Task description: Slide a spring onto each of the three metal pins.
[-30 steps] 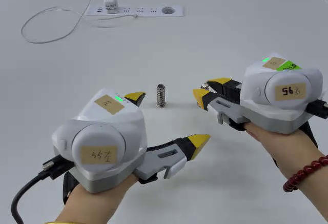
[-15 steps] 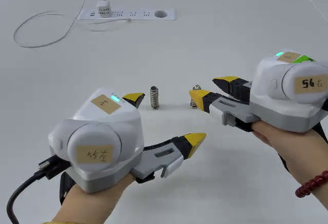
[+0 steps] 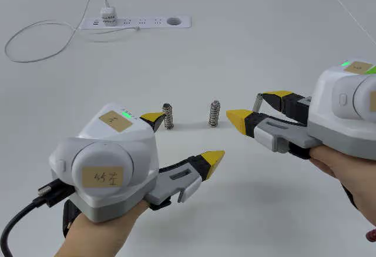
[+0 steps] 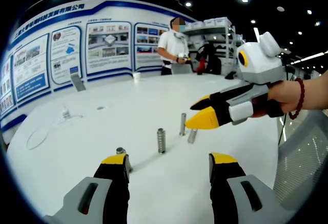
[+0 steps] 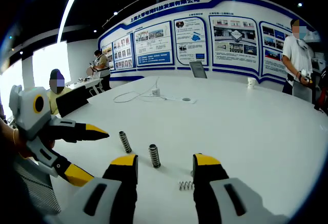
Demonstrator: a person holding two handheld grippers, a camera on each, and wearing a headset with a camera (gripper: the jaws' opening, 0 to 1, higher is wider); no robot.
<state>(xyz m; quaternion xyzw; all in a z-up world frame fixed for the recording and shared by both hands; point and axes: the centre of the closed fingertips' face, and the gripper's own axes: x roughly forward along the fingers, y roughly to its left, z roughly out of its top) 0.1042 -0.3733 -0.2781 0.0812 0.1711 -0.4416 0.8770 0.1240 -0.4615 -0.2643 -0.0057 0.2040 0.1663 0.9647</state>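
Note:
Two metal pins, each with a spring on it, stand on the white table: the left sprung pin and the right sprung pin. A bare pin stands upright between the jaws of my right gripper, which is open. A loose spring lies flat beside it. My left gripper is open and holds nothing, its far jaw close to the left sprung pin.
A white power strip with a plugged charger and a looping cable lies at the table's far side. Across the room, people stand and sit in front of wall display boards.
My right gripper has drawn back to the right, off the right sprung pin, which now stands apart from it. The left gripper has barely moved. The head camera has shifted.

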